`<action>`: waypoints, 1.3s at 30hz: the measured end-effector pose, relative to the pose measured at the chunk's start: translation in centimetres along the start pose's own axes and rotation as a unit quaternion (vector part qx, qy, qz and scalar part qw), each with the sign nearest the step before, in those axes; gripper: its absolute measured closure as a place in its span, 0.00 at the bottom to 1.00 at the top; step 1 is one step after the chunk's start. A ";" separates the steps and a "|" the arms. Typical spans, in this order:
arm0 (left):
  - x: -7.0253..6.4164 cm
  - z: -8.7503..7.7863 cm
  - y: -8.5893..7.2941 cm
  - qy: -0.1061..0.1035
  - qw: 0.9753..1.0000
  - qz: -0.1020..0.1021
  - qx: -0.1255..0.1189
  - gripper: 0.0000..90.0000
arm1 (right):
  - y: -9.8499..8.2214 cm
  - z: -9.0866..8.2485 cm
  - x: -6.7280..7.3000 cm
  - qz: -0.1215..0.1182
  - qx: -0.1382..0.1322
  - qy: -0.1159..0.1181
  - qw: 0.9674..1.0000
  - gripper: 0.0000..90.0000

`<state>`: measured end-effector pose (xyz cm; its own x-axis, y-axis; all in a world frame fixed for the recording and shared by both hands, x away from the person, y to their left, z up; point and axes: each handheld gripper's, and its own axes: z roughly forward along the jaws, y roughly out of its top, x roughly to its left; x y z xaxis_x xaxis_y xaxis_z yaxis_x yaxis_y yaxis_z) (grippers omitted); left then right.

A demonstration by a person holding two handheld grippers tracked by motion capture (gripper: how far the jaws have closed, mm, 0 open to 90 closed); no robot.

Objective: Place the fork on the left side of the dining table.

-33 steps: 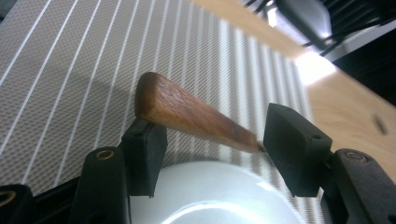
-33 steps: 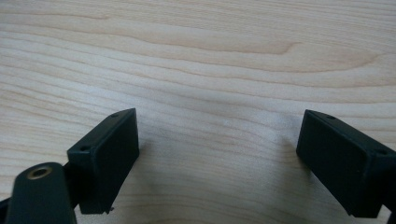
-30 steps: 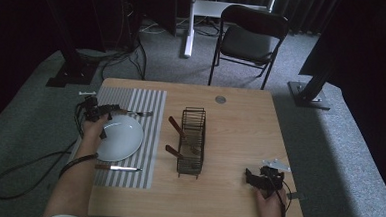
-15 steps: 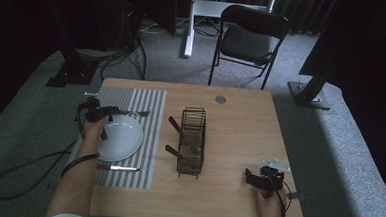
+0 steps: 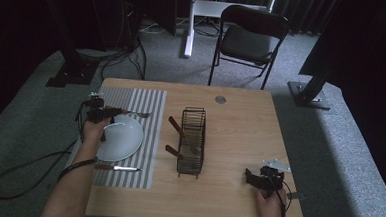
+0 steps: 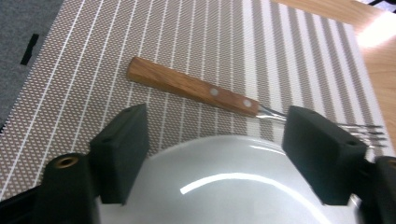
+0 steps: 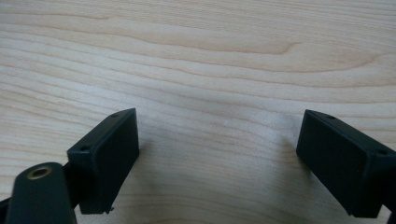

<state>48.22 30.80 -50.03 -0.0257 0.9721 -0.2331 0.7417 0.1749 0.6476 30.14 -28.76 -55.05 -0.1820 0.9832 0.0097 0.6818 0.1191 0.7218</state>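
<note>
Dark curtains and a black folding chair (image 5: 252,34) stand behind the wooden worktop (image 5: 240,121), where a striped placemat (image 5: 146,100) covers the left part. On that mat I see the fork (image 6: 205,90) with its wooden handle lying flat, just past the far rim of the white plate (image 6: 224,186). My left tool (image 6: 217,135) sits over that rim, and the fork lies beyond its tips; the right jaw crosses in front of the metal neck, with the tines showing beside it. Its jaws have just been opening and now stand wide apart, with nothing pressed between the pads. From the high view, my left hand (image 5: 94,129) is stretched forward over the plate's left edge, the forearm coming in from the bottom, and the tool points away toward the far side of the mat.

My right tool (image 7: 217,154) rests low over bare wood at the near right corner of the worktop, jaws spread with nothing between them, the hand (image 5: 271,205) curled behind it. A knife (image 5: 118,168) lies on the mat near the plate's closer side, and a wire rack (image 5: 192,138) stands mid-worktop.
</note>
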 end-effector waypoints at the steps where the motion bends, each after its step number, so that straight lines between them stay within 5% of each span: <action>1: -0.2 -0.2 -0.1 -0.001 1.000 0.002 -0.001 0.19 | 0.0 0.0 0.0 0.000 0.000 0.000 1.000 0.14; 4: -0.7 -1.2 -0.3 0.004 1.000 0.010 -0.003 0.18 | 0.0 0.0 0.0 0.000 0.000 0.000 1.000 0.14; 6: -1.0 -1.7 -0.6 -0.006 1.000 0.009 -0.005 0.09 | 0.0 0.0 0.0 0.000 0.000 0.000 1.000 0.14; 11: -1.5 -3.0 -1.4 -0.014 1.000 0.011 -0.006 0.09 | 0.0 0.0 0.0 0.000 0.000 0.000 1.000 0.14; 12: -1.5 -3.3 -1.6 -0.019 1.000 0.017 0.000 0.00 | 0.0 0.0 0.0 0.000 0.000 0.000 1.000 0.14; 23: -2.7 -5.7 -3.5 -0.027 0.998 0.055 -0.011 0.00 | 0.0 0.0 0.0 0.000 0.000 0.000 1.000 0.14; 28: -2.9 -6.3 -4.2 -0.040 0.998 0.048 -0.016 0.00 | 0.0 0.0 0.0 0.000 0.000 0.000 1.000 0.14; 39: -3.0 -8.3 -6.4 -0.051 0.995 0.082 -0.020 0.00 | 0.0 0.0 0.0 0.000 0.000 0.000 1.000 0.14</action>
<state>38.01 28.03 -47.48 0.1630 0.9675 -0.1934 0.7031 0.0236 0.7107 30.15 -28.77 -55.05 -0.1824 0.9832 0.0092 0.6814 0.1197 0.7221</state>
